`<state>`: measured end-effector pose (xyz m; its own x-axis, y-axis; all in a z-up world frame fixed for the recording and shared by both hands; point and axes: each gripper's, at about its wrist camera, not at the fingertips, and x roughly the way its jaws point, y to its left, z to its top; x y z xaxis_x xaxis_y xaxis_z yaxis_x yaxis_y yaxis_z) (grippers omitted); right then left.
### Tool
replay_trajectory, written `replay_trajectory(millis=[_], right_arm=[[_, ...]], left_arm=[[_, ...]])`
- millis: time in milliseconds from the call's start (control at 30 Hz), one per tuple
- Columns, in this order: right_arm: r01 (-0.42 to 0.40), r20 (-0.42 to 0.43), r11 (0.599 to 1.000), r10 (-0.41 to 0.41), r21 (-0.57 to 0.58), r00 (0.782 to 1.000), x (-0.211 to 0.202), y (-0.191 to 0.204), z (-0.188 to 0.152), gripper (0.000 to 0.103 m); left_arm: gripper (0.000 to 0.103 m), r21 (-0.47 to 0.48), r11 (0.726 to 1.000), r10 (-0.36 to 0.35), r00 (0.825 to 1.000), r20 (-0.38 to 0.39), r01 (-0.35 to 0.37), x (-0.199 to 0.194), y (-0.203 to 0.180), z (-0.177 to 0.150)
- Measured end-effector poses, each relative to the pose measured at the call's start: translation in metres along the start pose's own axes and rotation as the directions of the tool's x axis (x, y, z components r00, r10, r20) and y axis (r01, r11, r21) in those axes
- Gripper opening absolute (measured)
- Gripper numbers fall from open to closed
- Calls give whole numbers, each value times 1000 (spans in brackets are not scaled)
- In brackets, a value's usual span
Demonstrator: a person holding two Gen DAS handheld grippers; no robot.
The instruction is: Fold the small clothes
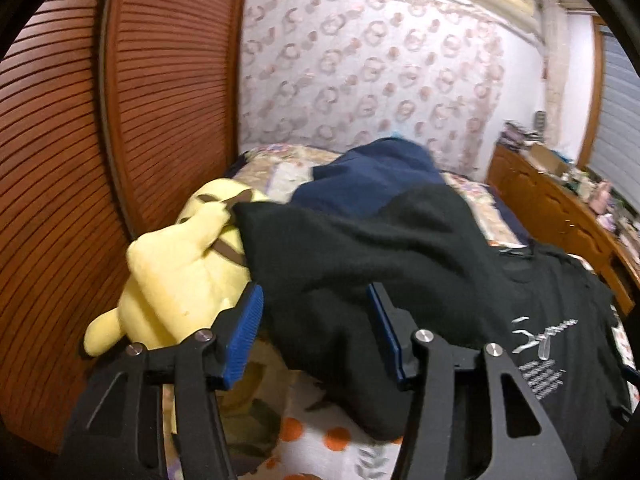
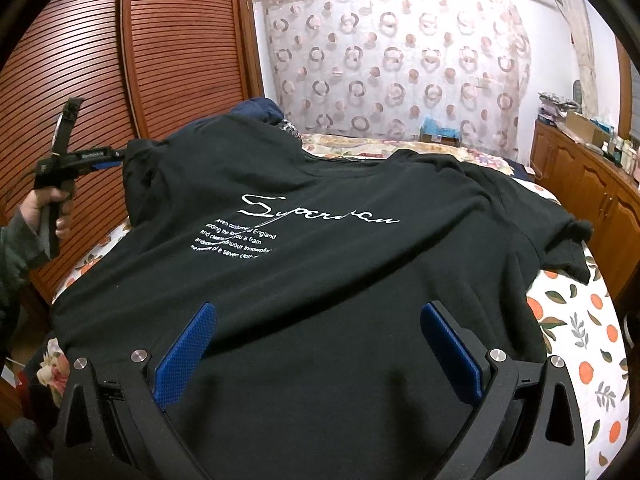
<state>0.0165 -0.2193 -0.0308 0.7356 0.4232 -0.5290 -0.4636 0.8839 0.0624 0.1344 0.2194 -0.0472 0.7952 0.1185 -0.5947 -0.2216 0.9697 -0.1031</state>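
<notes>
A bed [image 2: 576, 320] with an orange-and-leaf print sheet fills the room between a louvred wooden wardrobe [image 2: 80, 60] and a wooden dresser [image 2: 592, 184], with a ring-patterned curtain [image 2: 392, 68] hanging behind it. A black T-shirt [image 2: 320, 280] with white script lettering lies spread, front up, across the bed, its neck toward the curtain and one sleeve reaching toward the dresser side. A navy garment [image 1: 372, 172] is heaped on the bed beyond the shirt's shoulder. A yellow plush toy [image 1: 180, 264] lies beside the wardrobe, just at the shirt's raised edge. The left tongs [image 1: 316, 320] sit with jaws spread wide at the shirt's wardrobe-side sleeve, where the black cloth bunches up between the blue pads; from the right wrist view their tip touches the sleeve, but whether cloth is pinched there cannot be told. The right tongs [image 2: 316, 344] hover over the shirt's lower hem, jaws released and wide apart, holding nothing. The person's left hand [image 2: 44, 208] grips the left tool's handle beside the wardrobe.
</notes>
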Motion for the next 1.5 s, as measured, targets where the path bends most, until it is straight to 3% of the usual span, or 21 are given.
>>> replay_trajectory(millis=[133, 200, 267, 400, 633, 833, 967, 1200, 1300, 1367, 1433, 1500], right_arm=[[0, -2, 1000, 0, -2, 1000, 0, 2, -1, 102], [2, -2, 1000, -2, -1, 1000, 0, 2, -2, 102], [3, -2, 1000, -3, 0, 1000, -1, 2, -2, 102], [3, -8, 1000, -3, 3, 1000, 0, 1, -1, 102], [2, -8, 1000, -2, 3, 1000, 0, 1, -1, 102], [2, -8, 1000, -2, 5, 1000, 0, 1, 0, 102], [2, -9, 1000, -2, 5, 1000, -1, 2, 0, 102], [-2, -7, 1000, 2, 8, 1000, -2, 1, -1, 102], [-2, -5, 1000, 2, 9, 1000, -2, 1, -2, 102], [-3, -6, 1000, 3, 9, 1000, -2, 1, -1, 102], [-3, -6, 1000, 4, 9, 1000, -2, 1, -1, 102], [-4, -7, 1000, 4, 10, 1000, -3, 1, -1, 102]], left_arm=[[55, -20, 1000, 6, 999, -41, -7, 18, 13, -3], [55, -41, 999, -26, 999, -47, 24, 21, 17, -3], [46, -66, 995, -84, 996, -41, 81, 20, 21, -3], [13, -57, 992, -117, 992, -36, 115, 18, 18, -1], [7, 35, 994, -108, 993, 43, 106, -13, -1, 6], [7, 106, 985, -145, 984, 103, 134, -41, -30, 23], [7, 160, 969, -208, 970, 125, 187, -57, -65, 36], [7, 267, 920, -315, 946, 75, 285, -83, -142, 48], [13, 302, 898, -344, 938, 29, 320, -87, -161, 42], [25, 310, 894, -346, 938, 19, 323, -89, -166, 39], [46, 315, 898, -334, 942, 34, 307, -92, -162, 36], [50, 326, 897, -327, 944, 35, 299, -93, -159, 32]])
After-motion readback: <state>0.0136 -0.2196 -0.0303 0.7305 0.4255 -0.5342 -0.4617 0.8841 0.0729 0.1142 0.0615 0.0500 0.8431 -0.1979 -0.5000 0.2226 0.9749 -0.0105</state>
